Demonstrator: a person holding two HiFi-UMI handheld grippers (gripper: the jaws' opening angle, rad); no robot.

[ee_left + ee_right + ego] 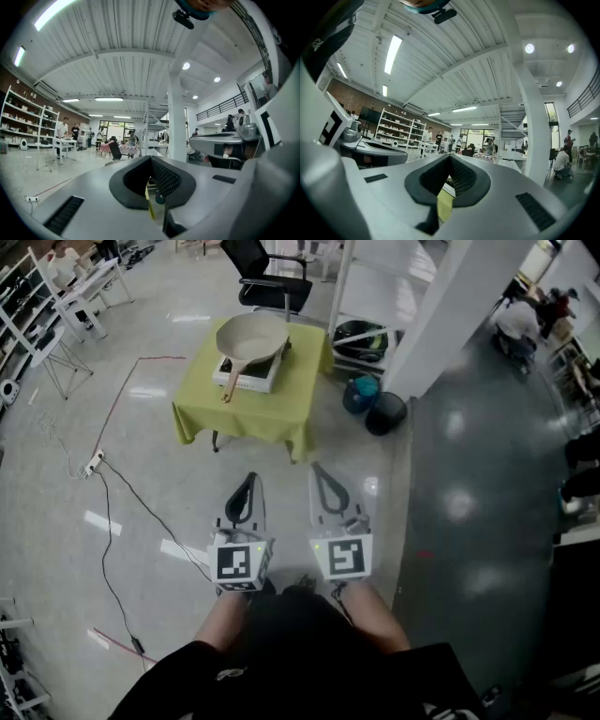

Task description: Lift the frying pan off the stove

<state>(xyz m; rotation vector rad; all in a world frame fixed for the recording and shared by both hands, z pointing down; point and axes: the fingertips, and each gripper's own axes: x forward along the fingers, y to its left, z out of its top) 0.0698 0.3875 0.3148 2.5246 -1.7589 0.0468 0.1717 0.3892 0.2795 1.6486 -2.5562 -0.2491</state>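
Note:
A cream frying pan (pixel 251 338) with a wooden handle sits on a white stove (pixel 250 373) on a small table under a yellow-green cloth (pixel 253 404), far ahead of me in the head view. My left gripper (pixel 245 486) and right gripper (pixel 323 476) are held side by side, level, well short of the table over the floor. Both have their jaws together with nothing between them. In the left gripper view the left gripper (pixel 151 161) is shut, and in the right gripper view the right gripper (pixel 450 161) is shut too. A sliver of yellow cloth (pixel 445 205) shows through its gap.
A black office chair (pixel 267 277) stands behind the table. A white column (pixel 450 306) rises at the right with a dark round bin (pixel 385 412) and a teal bag (pixel 360 394) at its foot. A black cable (pixel 141 512) and power strip (pixel 94 463) lie on the floor at the left. White shelving (pixel 37 324) stands far left.

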